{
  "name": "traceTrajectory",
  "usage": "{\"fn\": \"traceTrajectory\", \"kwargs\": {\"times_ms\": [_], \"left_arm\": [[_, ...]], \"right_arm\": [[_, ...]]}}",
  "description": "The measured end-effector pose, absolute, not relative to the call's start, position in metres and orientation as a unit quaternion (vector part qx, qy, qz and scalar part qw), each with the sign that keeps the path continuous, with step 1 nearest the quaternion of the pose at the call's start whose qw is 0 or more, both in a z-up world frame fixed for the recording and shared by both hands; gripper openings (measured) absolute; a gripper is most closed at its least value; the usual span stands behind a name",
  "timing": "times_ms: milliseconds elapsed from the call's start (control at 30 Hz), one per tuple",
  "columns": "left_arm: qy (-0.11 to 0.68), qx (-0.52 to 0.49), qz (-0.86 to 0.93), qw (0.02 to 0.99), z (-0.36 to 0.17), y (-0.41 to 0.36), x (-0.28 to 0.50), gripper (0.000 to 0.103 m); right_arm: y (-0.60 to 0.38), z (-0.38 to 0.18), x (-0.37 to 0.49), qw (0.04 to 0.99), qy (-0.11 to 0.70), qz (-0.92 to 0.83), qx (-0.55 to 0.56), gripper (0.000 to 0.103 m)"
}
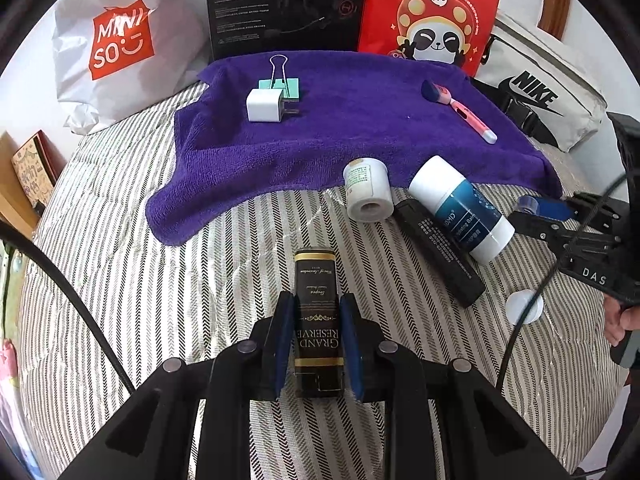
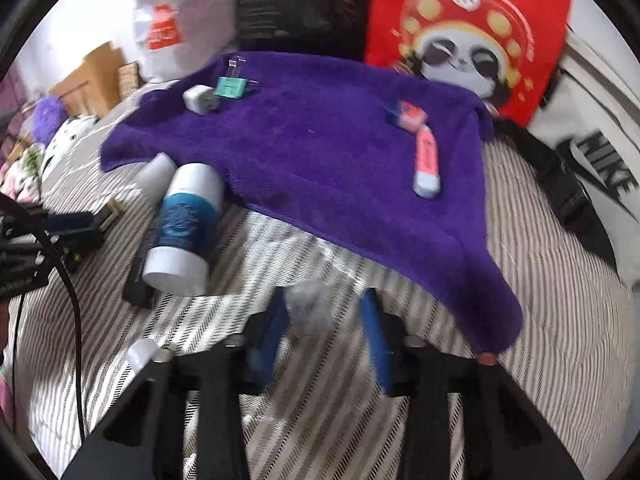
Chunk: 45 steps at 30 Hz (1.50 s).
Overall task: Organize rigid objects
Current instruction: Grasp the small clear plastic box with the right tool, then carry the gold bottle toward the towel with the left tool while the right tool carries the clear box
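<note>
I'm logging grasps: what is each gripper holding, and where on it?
Left gripper clamps the black Grand Reserve box by its long sides. Right gripper: blurred pale thing between its fingers; grip cannot be told.

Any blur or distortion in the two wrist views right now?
Left wrist view: sharp, label on the black box in the left gripper readable, fisheye bends the purple towel edges. Right wrist view: motion blur throughout, the right gripper fingers and the pale thing between them smeared, so its identity is unclear.
</note>
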<state>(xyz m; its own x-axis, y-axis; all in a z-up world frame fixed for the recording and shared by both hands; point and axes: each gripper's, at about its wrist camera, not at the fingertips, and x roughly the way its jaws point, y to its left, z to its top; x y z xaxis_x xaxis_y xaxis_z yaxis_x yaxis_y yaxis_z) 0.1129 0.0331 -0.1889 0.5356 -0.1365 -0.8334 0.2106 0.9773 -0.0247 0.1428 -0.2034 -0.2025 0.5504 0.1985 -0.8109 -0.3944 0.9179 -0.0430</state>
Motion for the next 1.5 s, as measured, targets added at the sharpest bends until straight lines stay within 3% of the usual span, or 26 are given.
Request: {"fn": "traceTrajectory", "kwargs": {"times_ms": [33,700,1000,1500], "left_arm": [[0.471,0.040,-0.099,0.876,-0.189,0.033,0.113,0.023],[0.473,0.013,-0.103,0.875,-0.186,0.040,0.115,0.023],[0.478,0.072,-0.086,0.871,-0.187,0.023,0.112,0.024],[0.475,0.004,-0.107,0.873,-0.168,0.053,0.109,0.022]], "right_arm": [[-0.202,-0.203,0.141,0.874,0.437,0.182,-0.108,0.018],[-0.215,-0.201,0.125,0.871,0.465,0.145,-0.062,0.017],[-0.231,-0.199,0.122,0.866,0.485,0.116,-0.032,0.017],[-0.226,-0.174,0.119,0.872,0.470,0.134,-0.036,0.017]]}}
